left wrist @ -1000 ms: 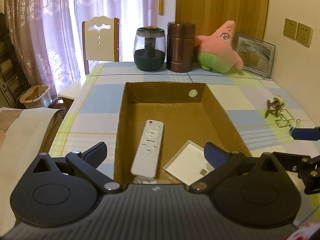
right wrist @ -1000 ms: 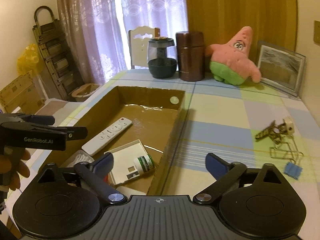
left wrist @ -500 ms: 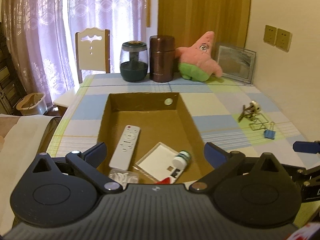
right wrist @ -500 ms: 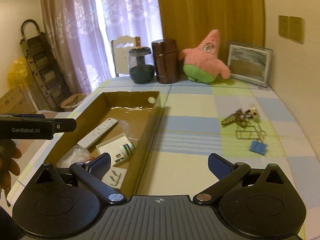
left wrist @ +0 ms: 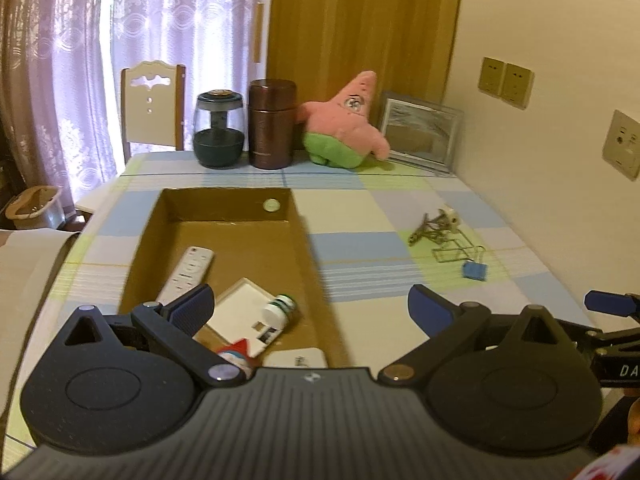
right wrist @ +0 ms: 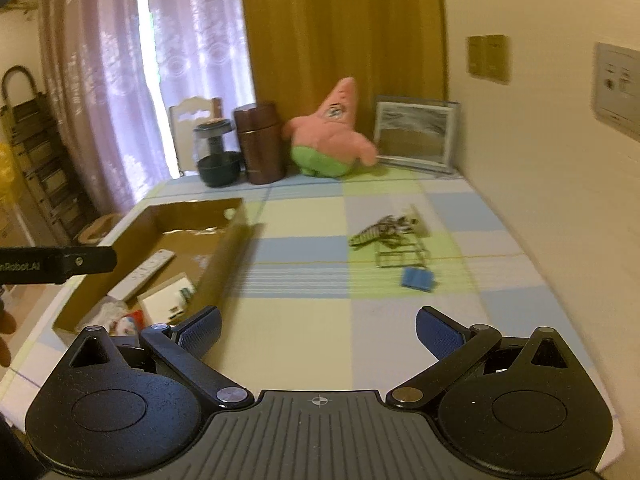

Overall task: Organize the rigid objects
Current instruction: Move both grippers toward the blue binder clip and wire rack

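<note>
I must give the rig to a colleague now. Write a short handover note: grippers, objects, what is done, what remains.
Left hand-held gripper: open, empty, over the cardboard box.
Right hand-held gripper: open, empty, above the table.
Done: remote, white tray, pill bottle and a few small items lie in the box.
Left: blue binder clip, wire clips and key bunch lie on the table, right of the box.

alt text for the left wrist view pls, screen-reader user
Open, empty left gripper above a cardboard box holding a remote, white tray and pill bottle. Keys and a blue clip lie on the checked tablecloth right of it.
</note>
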